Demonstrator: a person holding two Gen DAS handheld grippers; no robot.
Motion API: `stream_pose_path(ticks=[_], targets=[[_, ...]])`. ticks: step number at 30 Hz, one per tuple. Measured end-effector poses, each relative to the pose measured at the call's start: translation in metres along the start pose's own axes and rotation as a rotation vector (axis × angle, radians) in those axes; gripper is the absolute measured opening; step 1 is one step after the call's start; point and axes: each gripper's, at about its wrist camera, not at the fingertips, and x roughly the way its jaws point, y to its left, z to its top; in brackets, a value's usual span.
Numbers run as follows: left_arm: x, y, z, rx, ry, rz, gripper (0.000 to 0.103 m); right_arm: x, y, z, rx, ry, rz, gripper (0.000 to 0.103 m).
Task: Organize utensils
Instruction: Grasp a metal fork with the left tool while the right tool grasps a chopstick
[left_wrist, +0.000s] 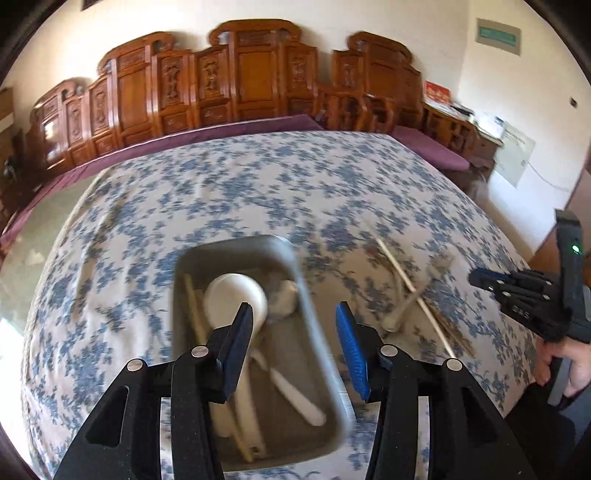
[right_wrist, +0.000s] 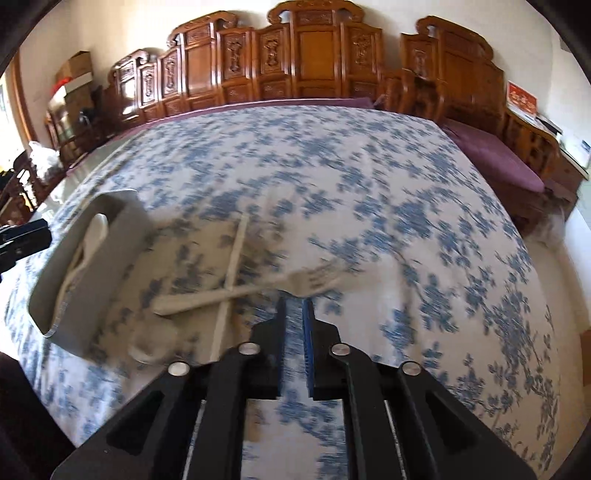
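Observation:
A grey tray (left_wrist: 314, 295) lies on the floral cloth and holds a white ladle (left_wrist: 229, 295), a white spoon (left_wrist: 291, 391) and chopsticks (left_wrist: 195, 314). My left gripper (left_wrist: 293, 317) hovers open above the tray's right wall, with nothing between its pads. On the cloth to the right of the tray (right_wrist: 122, 221) lie a pale fork (right_wrist: 236, 293) and a chopstick (right_wrist: 234, 258), crossing each other. My right gripper (right_wrist: 295, 301) sits just short of the fork's tines. Its jaws are almost together, with only a thin slit showing cloth, and they hold nothing.
A blue-flowered cloth (right_wrist: 369, 184) covers the table. A small white rounded piece (right_wrist: 147, 350) lies near the tray's near corner. Carved wooden chairs (left_wrist: 258, 74) with purple cushions stand along the table's far and right sides. A hand (left_wrist: 565, 362) holds the right gripper (left_wrist: 517, 295).

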Motion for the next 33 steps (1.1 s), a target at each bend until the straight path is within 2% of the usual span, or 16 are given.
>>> stream_pose_path(ticks=[3, 7, 11, 14, 17, 22, 27, 28, 33], targets=[[0.007, -0.022, 0.001, 0.042, 0.033, -0.022, 0.044, -0.002, -0.013, -0.003, 0.018, -0.012, -0.003, 0.016], [0.022, -0.051, 0.003, 0.108, 0.071, -0.045, 0.044, -0.005, -0.031, -0.006, 0.066, -0.02, 0.003, 0.027], [0.046, -0.079, 0.01, 0.151, 0.127, -0.085, 0.044, -0.011, -0.046, -0.007, 0.099, -0.042, 0.001, 0.029], [0.066, -0.102, 0.018, 0.208, 0.172, -0.103, 0.044, -0.018, -0.051, -0.007, 0.092, -0.07, -0.032, 0.029], [0.086, -0.121, 0.028, 0.244, 0.216, -0.132, 0.044, -0.024, -0.057, -0.006, 0.098, -0.091, -0.008, 0.029], [0.116, -0.14, 0.039, 0.293, 0.288, -0.162, 0.029, -0.027, -0.064, -0.005, 0.126, -0.1, 0.02, 0.029], [0.137, -0.159, 0.043, 0.369, 0.331, -0.185, 0.026, -0.027, -0.061, -0.004, 0.126, -0.106, 0.041, 0.029], [0.14, -0.163, 0.043, 0.387, 0.336, -0.183, 0.023, -0.027, -0.061, -0.003, 0.127, -0.107, 0.044, 0.029], [0.152, -0.172, 0.047, 0.444, 0.354, -0.152, 0.021, -0.029, -0.062, -0.002, 0.154, -0.115, 0.065, 0.029]])
